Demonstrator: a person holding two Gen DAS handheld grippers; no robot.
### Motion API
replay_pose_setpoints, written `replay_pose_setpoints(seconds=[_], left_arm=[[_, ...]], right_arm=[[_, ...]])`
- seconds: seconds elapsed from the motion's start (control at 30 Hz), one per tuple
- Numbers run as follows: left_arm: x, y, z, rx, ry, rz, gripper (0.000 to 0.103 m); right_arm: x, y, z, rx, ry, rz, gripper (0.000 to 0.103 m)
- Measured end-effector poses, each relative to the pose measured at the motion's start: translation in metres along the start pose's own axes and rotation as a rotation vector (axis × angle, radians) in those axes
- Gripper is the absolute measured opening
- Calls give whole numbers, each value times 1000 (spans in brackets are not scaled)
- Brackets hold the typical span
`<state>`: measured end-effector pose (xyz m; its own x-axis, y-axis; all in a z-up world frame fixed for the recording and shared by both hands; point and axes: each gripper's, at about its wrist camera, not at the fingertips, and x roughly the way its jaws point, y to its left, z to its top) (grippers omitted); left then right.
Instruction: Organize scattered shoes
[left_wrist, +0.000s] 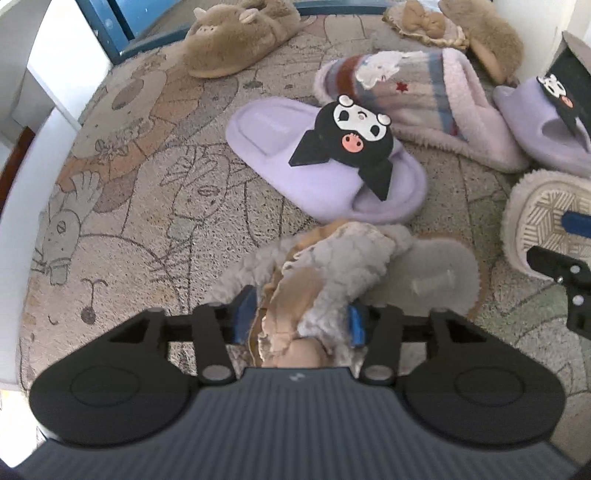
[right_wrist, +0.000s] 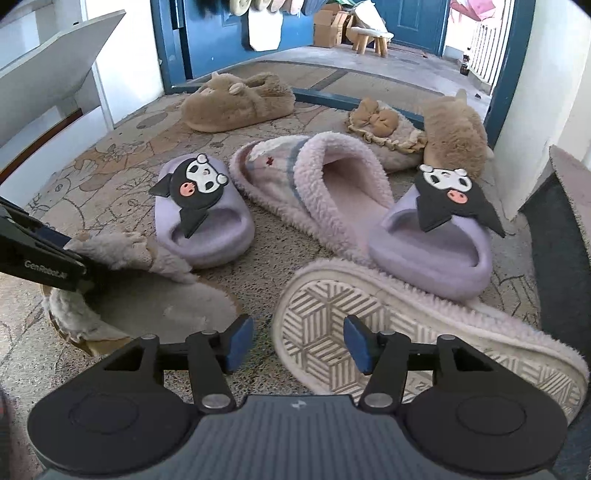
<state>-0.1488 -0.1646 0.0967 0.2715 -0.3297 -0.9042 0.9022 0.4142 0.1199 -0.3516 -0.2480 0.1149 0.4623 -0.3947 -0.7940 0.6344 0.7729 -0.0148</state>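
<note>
My left gripper (left_wrist: 301, 321) points down at a grey fluffy slipper (left_wrist: 413, 273) with a tan bow, which lies on the patterned rug (left_wrist: 147, 192). The slipper's fluffy upper sits between the spread blue pads, which do not squeeze it. In the right wrist view that slipper (right_wrist: 155, 306) lies at the left, with the left gripper (right_wrist: 55, 266) reaching into it. My right gripper (right_wrist: 299, 343) is open over the toe edge of an upturned pink slipper's white sole (right_wrist: 369, 332). Two purple slides with black cartoon faces (right_wrist: 203, 221) (right_wrist: 436, 251) flank a pink striped slipper (right_wrist: 332, 184).
Two brown plush slippers (right_wrist: 236, 103) (right_wrist: 454, 136) and a second bow slipper (right_wrist: 384, 129) lie at the rug's far edge by the blue door frame (right_wrist: 173, 44). A white shelf (right_wrist: 55, 74) stands at the left. A white wall (right_wrist: 535, 110) and a dark mat (right_wrist: 561, 258) border the right.
</note>
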Motion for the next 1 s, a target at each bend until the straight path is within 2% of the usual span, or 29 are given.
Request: replay_pose_setpoints(seconds=[0.03,0.07,0.1,0.2,0.37,0.43,0.47,0.53,0.6,0.7,0.8,0.87,1.0], left_arm=[[-1,0,0,4,-6,1,81],[-2,0,0,12,-17,2,94],[-4,1,0,19,-31,6,101],[-8,-2,5,66,-72,41,103],[9,-19,9,251,-81,68,103],[12,-21,6,306,-95,54,100],[13,-22,4,338,-102,41,96],[18,-20,2,361,-90,21,80],[30,-13,1,335,-36,-15,46],[33,-3,0,298,-34,-43,35],[29,-1,0,263,-40,-37,26],[27,3,1,218,-29,-39,24],[13,26,6,44,14,-24,22]], right_arm=[[1,1,0,-1,1,5,62],[1,2,0,-2,2,9,63],[2,5,1,-5,4,16,65],[4,10,1,-8,9,30,70],[5,20,0,-27,18,48,72],[5,22,-1,-33,20,51,74],[5,23,-2,-32,22,52,74],[6,23,-3,-28,26,53,74],[8,22,-3,-20,33,55,74],[9,23,-2,-13,36,61,74],[10,25,-1,-15,33,63,75],[10,26,-1,-15,34,69,75],[11,28,-2,-19,34,74,76]])
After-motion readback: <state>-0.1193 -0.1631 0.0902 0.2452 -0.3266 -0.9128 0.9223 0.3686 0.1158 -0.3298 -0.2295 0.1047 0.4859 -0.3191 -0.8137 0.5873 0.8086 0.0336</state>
